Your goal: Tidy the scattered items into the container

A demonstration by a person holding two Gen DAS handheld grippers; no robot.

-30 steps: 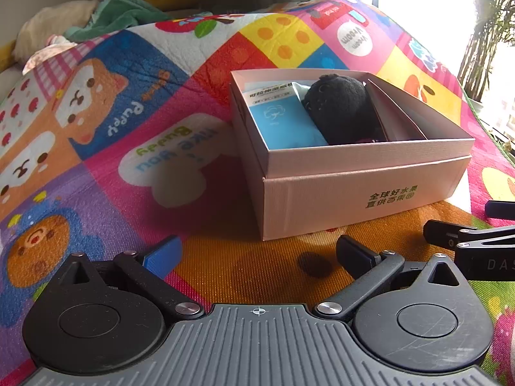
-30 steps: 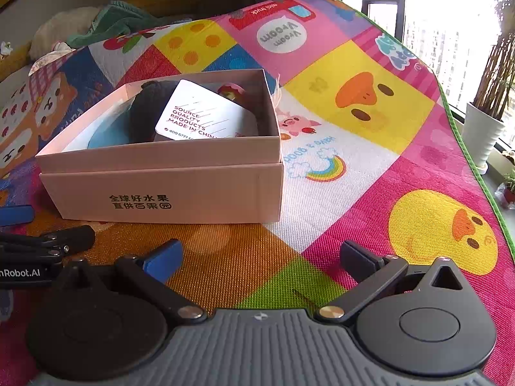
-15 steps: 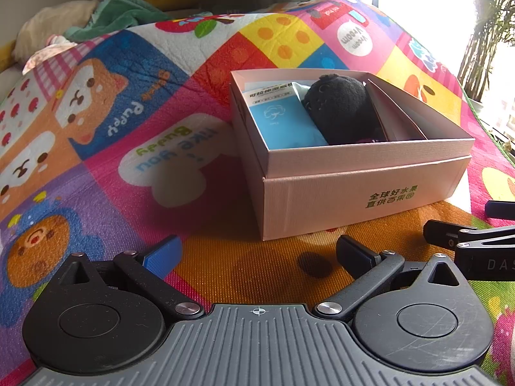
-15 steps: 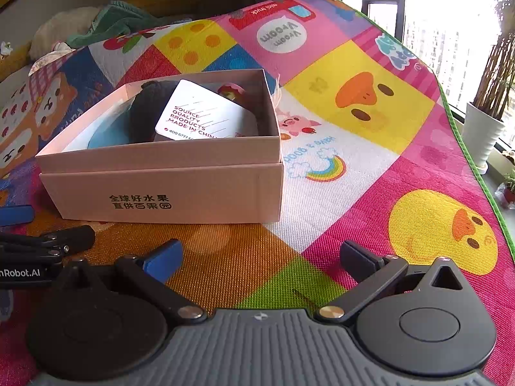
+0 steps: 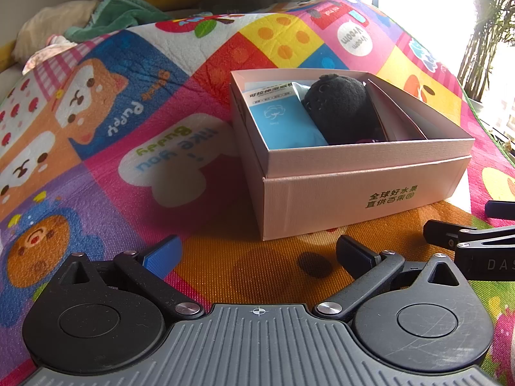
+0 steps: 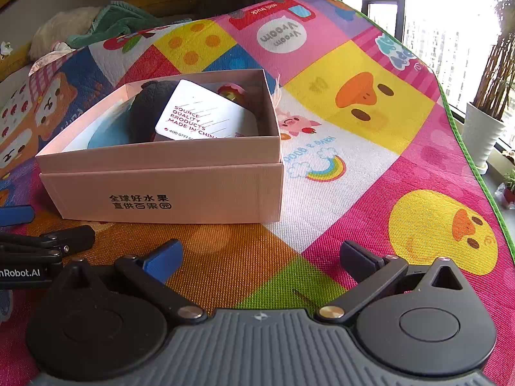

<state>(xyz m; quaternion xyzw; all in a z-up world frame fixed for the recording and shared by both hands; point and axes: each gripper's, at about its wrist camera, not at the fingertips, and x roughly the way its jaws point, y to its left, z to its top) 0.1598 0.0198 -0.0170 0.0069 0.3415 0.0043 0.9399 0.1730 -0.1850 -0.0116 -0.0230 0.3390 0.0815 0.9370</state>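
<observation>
1. Both grippers sit low over the play mat (image 6: 370, 193), side by side. On my left gripper (image 5: 257, 254) the fingers are spread wide with nothing between them; my right gripper (image 6: 260, 254) is equally spread and empty.
2. From the left wrist view, the pink box (image 5: 354, 193) stands just beyond the left gripper's fingertips, ahead and slightly right. From the right wrist view it stands ahead and to the left. Neither gripper touches it.
3. Each gripper points forward, roughly level with the mat, and each one's fingertips show at the edge of the other's view.
4. Green Chinese characters are printed on the box's near wall. "nRobot.AI" is legible on the left gripper's body in the right wrist view.
5. Inside the box lie a blue packet (image 5: 283, 122) at the left, a black plush toy (image 5: 341, 109) in the middle, and a white card (image 6: 199, 115) reading "SOURCE QUALITY PRODUCTS MADE IN CHINA".
6. Farther out, the mat reads "Vroom Vroom", "Puppy" and "like you".
</observation>
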